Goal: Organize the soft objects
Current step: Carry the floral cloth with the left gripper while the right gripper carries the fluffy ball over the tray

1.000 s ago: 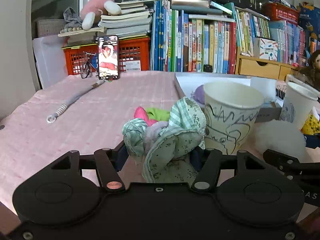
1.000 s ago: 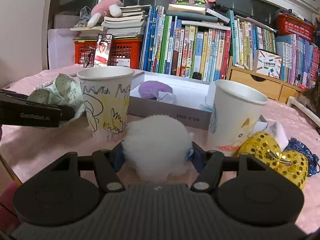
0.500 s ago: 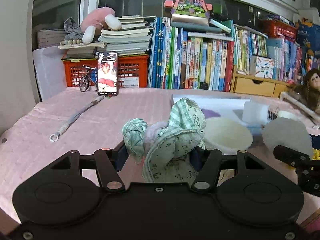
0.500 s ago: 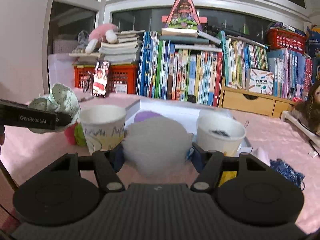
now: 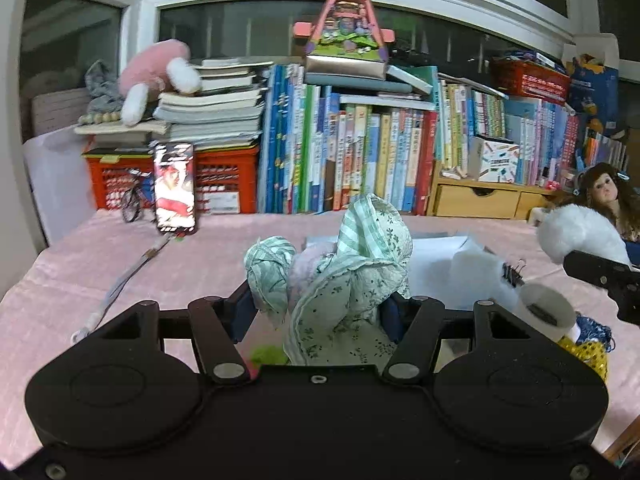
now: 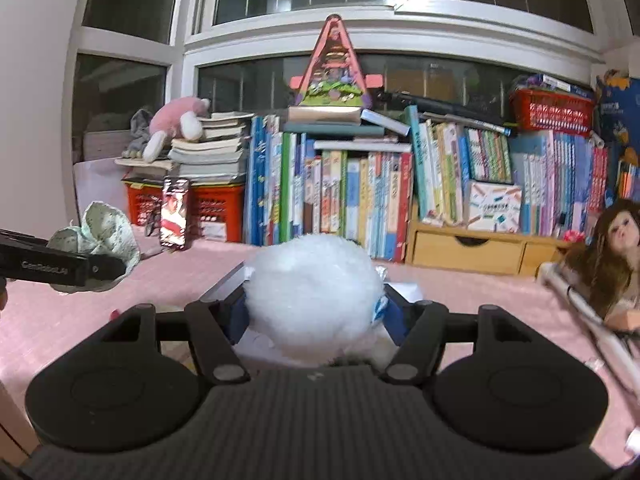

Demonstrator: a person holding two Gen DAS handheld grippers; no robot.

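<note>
Clearly, both soft things are riding in the air, well above the pink tablecloth. The green floral fabric bundle is sitting clenched between the left gripper pads, its striped knot bulging out at nine o'clock of the bundle. The white fluffy pompom is being squeezed by the right gripper, with fur spilling over both blue pads.

Judging by the task, the step in hand is carrying each piece to its container. The paper cup is lying low at three o'clock of the bundle in the left wrist view, beside the white box; which item belongs where I cannot tell.

To do this well, keep both grips steady, since the pompom is compressing and could slip. Bring each load over its mouth from above, and keep the two grippers apart, as the right one is crossing at three o'clock of the left view. Release only once the load is hanging inside the rim.
</note>
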